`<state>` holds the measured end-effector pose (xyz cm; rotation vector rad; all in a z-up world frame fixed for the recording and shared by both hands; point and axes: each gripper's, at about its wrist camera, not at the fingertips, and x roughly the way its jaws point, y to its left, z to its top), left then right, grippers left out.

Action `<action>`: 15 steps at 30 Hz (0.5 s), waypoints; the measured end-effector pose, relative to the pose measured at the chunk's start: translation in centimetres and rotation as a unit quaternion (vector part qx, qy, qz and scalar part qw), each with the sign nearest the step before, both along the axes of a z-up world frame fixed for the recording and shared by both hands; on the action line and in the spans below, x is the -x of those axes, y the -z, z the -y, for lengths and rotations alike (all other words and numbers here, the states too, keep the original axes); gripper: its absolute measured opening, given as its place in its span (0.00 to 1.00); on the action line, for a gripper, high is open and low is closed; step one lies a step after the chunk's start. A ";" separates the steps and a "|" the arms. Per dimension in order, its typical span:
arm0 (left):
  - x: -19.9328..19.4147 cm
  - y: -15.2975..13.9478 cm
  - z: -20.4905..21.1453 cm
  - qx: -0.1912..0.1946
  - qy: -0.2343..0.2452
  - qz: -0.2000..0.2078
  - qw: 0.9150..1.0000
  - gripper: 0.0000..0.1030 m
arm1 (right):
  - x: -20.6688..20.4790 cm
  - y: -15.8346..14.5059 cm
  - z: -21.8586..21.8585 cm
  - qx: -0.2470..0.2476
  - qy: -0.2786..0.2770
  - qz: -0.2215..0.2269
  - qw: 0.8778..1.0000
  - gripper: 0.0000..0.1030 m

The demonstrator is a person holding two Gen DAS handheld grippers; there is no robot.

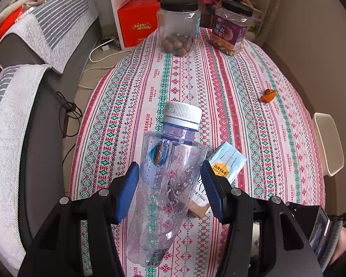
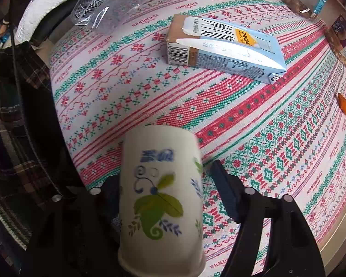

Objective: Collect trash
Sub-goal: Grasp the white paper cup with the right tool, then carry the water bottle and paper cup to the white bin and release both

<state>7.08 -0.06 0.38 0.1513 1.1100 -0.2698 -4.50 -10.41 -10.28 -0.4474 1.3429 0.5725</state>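
Observation:
My left gripper (image 1: 169, 183) is shut on a clear empty plastic bottle (image 1: 166, 184) with a white cap, held above the patterned tablecloth (image 1: 242, 87). A light blue milk carton (image 1: 228, 164) lies on the cloth just right of it, and also shows in the right wrist view (image 2: 223, 46). My right gripper (image 2: 166, 189) is shut on a white paper cup (image 2: 161, 198) with green leaf print, held upside down. An orange peel (image 1: 268, 95) lies far right on the cloth; it also shows in the right wrist view (image 2: 345, 107). The bottle's base shows there too (image 2: 99, 2).
Two black-lidded jars of nuts (image 1: 178, 26) (image 1: 231, 27) stand at the table's far end. A white chair (image 1: 328, 143) is at the right edge. A grey sofa (image 1: 23, 92) runs along the left, with cables on the floor between. An orange box (image 1: 138, 22) sits by shelves.

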 end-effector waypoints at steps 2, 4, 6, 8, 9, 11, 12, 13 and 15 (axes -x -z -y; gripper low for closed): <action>-0.2 0.0 0.0 0.001 -0.002 0.003 1.000 0.53 | -0.8 -1.1 0.8 -0.022 0.026 0.007 0.999 0.48; -0.3 -0.1 0.2 0.004 -0.007 0.008 1.000 0.53 | -1.7 -2.4 2.1 -0.036 0.055 0.023 0.998 0.48; -0.5 -0.4 0.3 0.009 -0.010 0.013 1.000 0.53 | -2.7 -3.7 3.6 -0.048 0.088 0.039 0.994 0.48; -0.5 -0.8 0.4 0.014 -0.013 0.024 1.000 0.53 | -3.8 -5.0 5.1 -0.057 0.124 0.064 0.989 0.48; -0.6 -1.1 0.4 0.016 -0.014 0.031 0.999 0.53 | -4.4 -5.8 6.1 -0.064 0.143 0.079 0.984 0.48; -0.6 -1.7 0.5 0.018 -0.018 0.047 0.999 0.53 | -5.3 -7.3 7.7 -0.079 0.184 0.110 0.973 0.48; -0.6 -1.9 0.6 0.020 -0.019 0.054 0.998 0.53 | -5.7 -7.9 8.5 -0.085 0.203 0.124 0.968 0.48; -0.6 -2.1 0.6 0.024 -0.020 0.059 0.998 0.53 | -6.0 -8.8 9.2 -0.095 0.222 0.142 0.960 0.48; -0.7 -2.4 0.9 0.029 -0.024 0.071 0.997 0.53 | -7.0 -10.0 10.2 -0.111 0.252 0.172 0.946 0.48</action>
